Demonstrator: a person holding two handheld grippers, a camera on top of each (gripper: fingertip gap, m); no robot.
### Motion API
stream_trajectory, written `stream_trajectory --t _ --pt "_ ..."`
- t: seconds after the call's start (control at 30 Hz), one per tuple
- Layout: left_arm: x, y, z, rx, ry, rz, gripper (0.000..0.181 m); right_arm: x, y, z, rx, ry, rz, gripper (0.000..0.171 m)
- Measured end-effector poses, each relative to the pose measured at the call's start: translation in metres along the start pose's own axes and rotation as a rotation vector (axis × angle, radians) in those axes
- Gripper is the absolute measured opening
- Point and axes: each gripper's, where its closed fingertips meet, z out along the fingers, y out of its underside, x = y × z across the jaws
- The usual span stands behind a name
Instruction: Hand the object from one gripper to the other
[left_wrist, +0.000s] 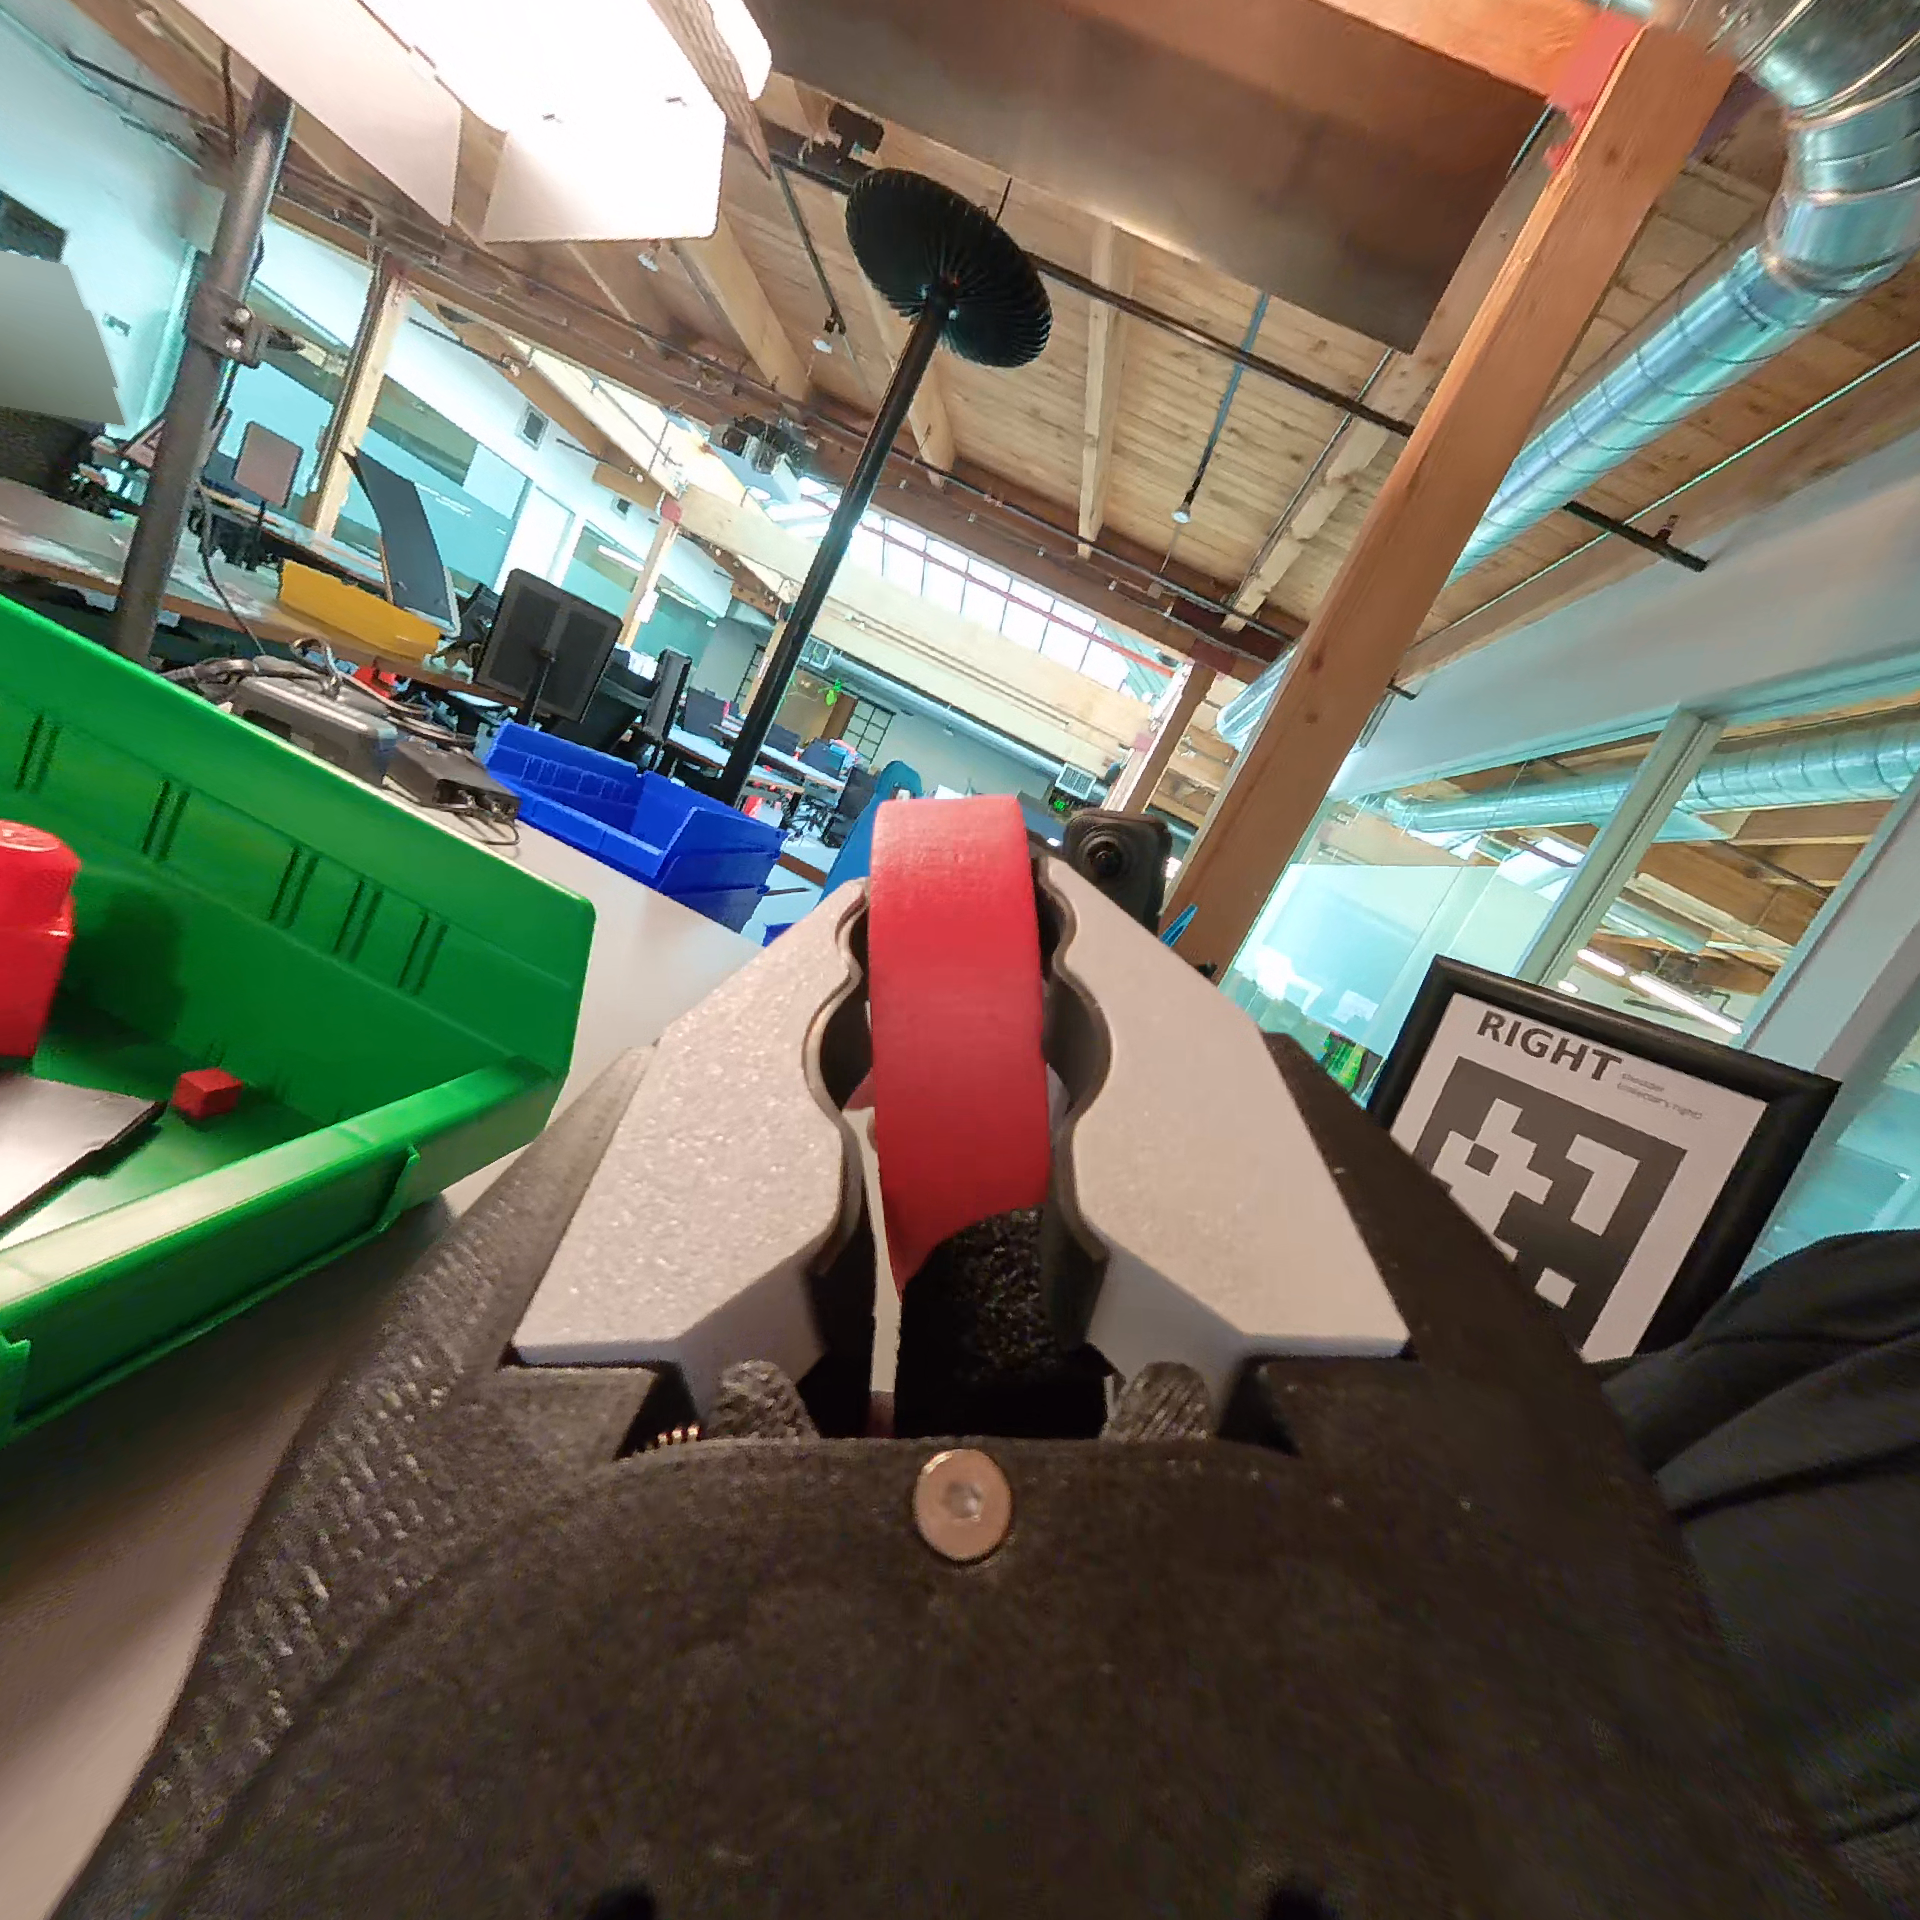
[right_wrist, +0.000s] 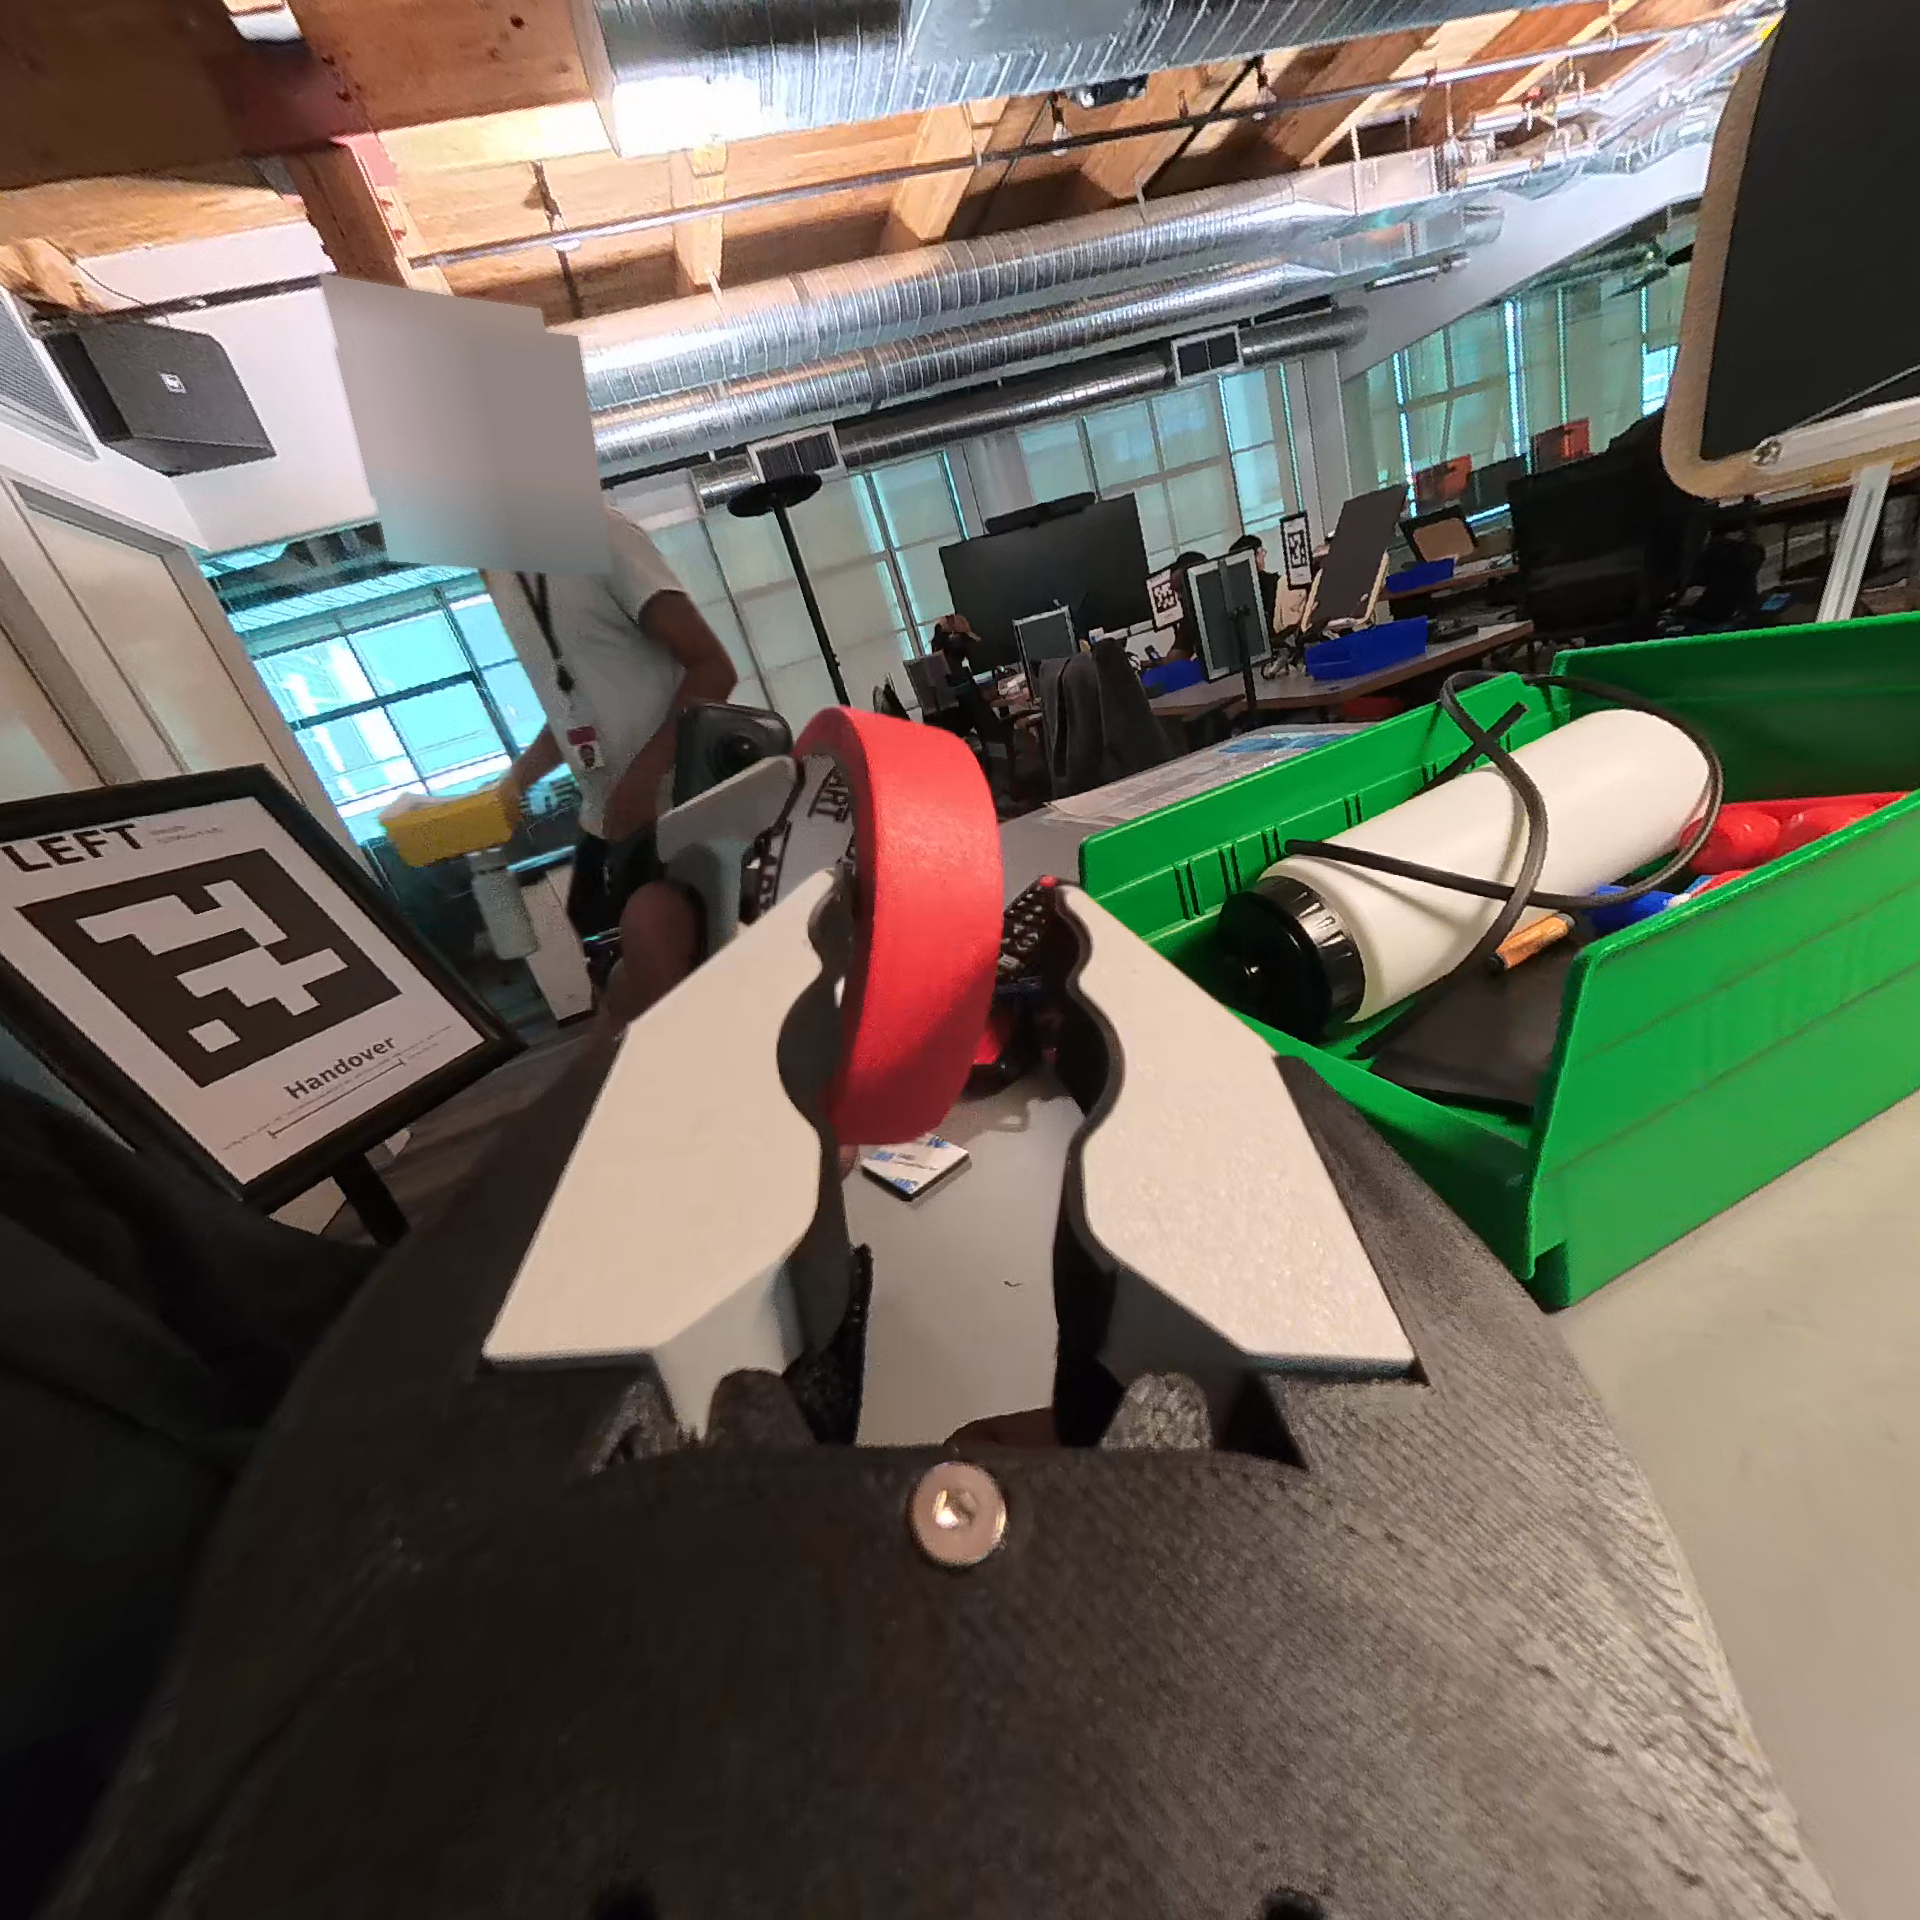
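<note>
Centre frame, both wrist views: red tape roll (left_wrist: 954, 1023) clamped edge-on in left gripper (left_wrist: 954, 935), its free arc between the spread, unclosed fingers of right gripper (right_wrist: 940, 935); step, handover mid-transfer; next, right closes before left lets go.

Grey-fingered black tool (left_wrist: 951, 914), silver screw (left_wrist: 961, 1504).

An open-plan office doubling as a robotics lab: exposed timber ceiling beams (left_wrist: 1112, 343) and silver ventilation ducts (right_wrist: 935, 301), rows of desks with monitors (right_wrist: 1044, 566), green parts bins (right_wrist: 1704, 1049), and framed fiducial marker signs (right_wrist: 223, 977) on the table (right_wrist: 1766, 1403).
</note>
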Motion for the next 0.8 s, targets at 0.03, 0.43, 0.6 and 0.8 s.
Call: stream_trajectory --t 0.03,0.43,0.6,0.8 --pt "0.0 -0.002 -0.001 0.009 0.002 -0.001 0.028 0.0 0.002 0.001 -0.01 -0.001 -0.001 0.038" --pt "-0.001 -0.008 -0.003 0.057 0.012 -0.042 0.028 -0.008 0.013 0.005 -0.071 -0.022 -0.062 0.032" --pt "0.001 -0.001 0.001 0.018 0.012 -0.037 0.029 -0.007 0.003 0.002 -0.019 -0.018 -0.047 0.031" --pt "-0.001 0.016 0.007 -0.076 -0.034 0.043 0.039 -0.002 -0.006 -0.002 0.029 -0.008 -0.004 0.031"
